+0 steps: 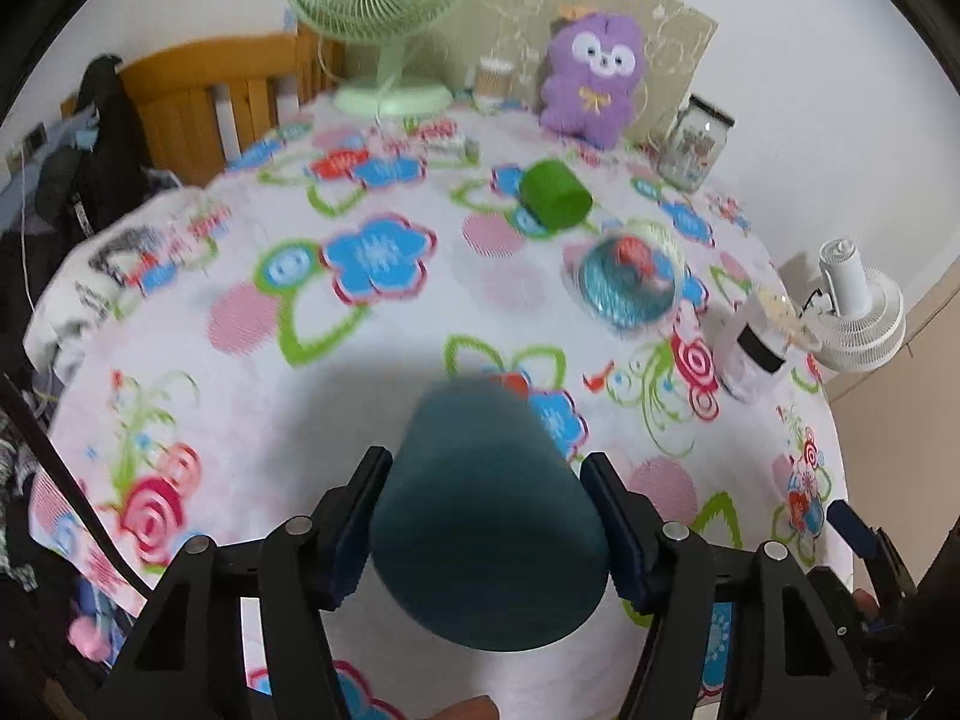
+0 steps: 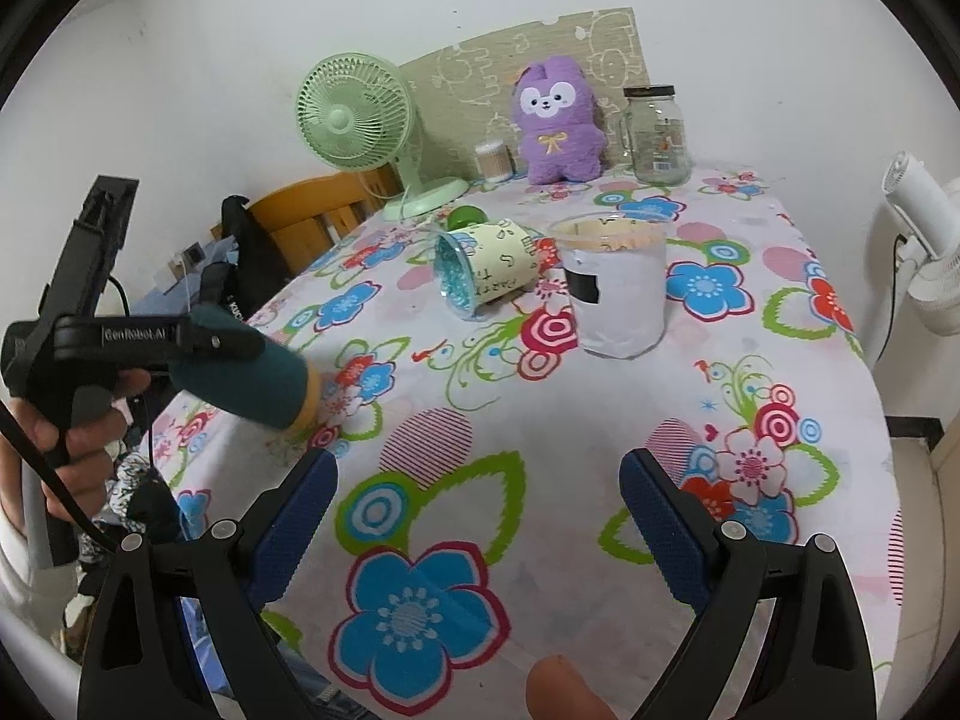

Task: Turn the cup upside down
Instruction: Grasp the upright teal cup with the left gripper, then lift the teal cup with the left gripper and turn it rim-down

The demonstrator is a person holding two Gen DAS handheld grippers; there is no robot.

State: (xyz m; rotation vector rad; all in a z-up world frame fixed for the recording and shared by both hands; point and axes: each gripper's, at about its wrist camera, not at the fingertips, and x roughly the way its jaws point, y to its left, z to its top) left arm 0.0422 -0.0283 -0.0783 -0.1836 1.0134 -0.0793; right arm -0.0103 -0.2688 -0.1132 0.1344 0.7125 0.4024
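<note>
Gripping a dark teal cup point(image 1: 489, 534) between its blue pads, the left gripper point(image 1: 486, 531) fills the lower middle of its own view, the cup's closed end pointing away over the flowered tablecloth point(image 1: 372, 354). From the right wrist view the same cup point(image 2: 252, 369) sits at the left edge, tipped on its side in the air, its pale rim toward the cloth, with a hand point(image 2: 66, 450) around the gripper's handle. The right gripper point(image 2: 477, 495) hangs at the bottom of its frame with its jaws spread wide and nothing between them. Farther up the frame a patterned cup point(image 2: 486, 276) lies on its side beside an upright white cup point(image 2: 618, 294). A green fan point(image 2: 360, 120), a purple plush toy point(image 2: 558, 120) and a glass jar point(image 2: 654, 132) stand along the back wall.
</note>
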